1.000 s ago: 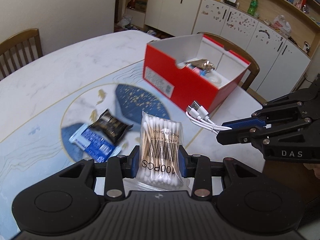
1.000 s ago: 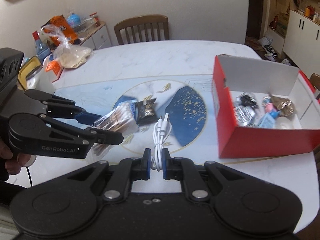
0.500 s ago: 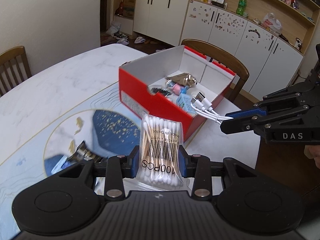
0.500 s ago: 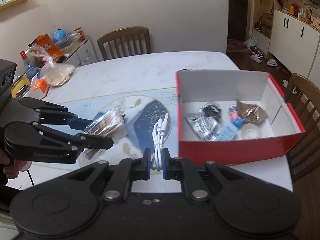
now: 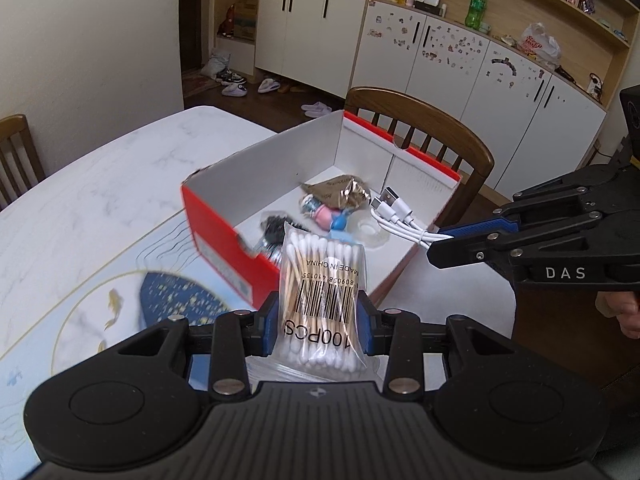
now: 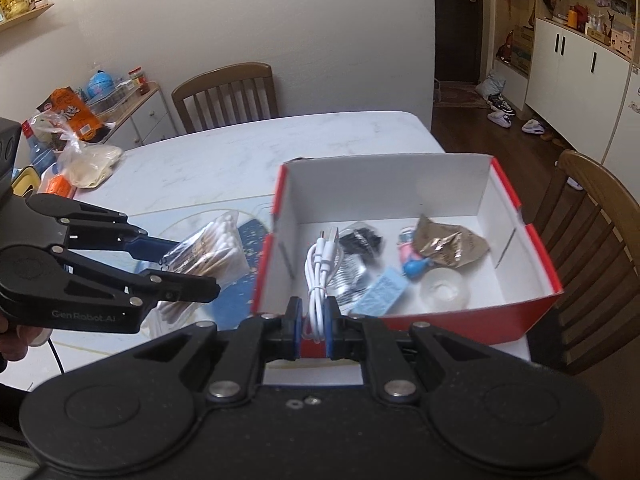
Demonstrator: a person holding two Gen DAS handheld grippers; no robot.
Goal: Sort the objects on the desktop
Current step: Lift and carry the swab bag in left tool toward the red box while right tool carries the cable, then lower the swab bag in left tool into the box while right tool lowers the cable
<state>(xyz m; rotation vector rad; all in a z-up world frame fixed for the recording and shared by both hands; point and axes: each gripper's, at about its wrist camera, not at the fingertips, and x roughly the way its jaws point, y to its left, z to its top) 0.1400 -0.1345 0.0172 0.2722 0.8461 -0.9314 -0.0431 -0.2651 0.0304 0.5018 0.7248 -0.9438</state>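
Left gripper (image 5: pixel 318 320) clamps the swab bag (image 5: pixel 322 300), whose lower end is hidden behind the gripper body. Right gripper (image 6: pixel 311 326) clamps the coiled white cable (image 6: pixel 322 268). Both loads now hang over the red box's (image 6: pixel 400 322) near rim; a second ago they were above the table (image 5: pixel 100 196). Box contents are partly blurred.

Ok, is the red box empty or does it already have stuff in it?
Partly filled. The red box already holds a crumpled foil wrapper, tape roll and blue packet.
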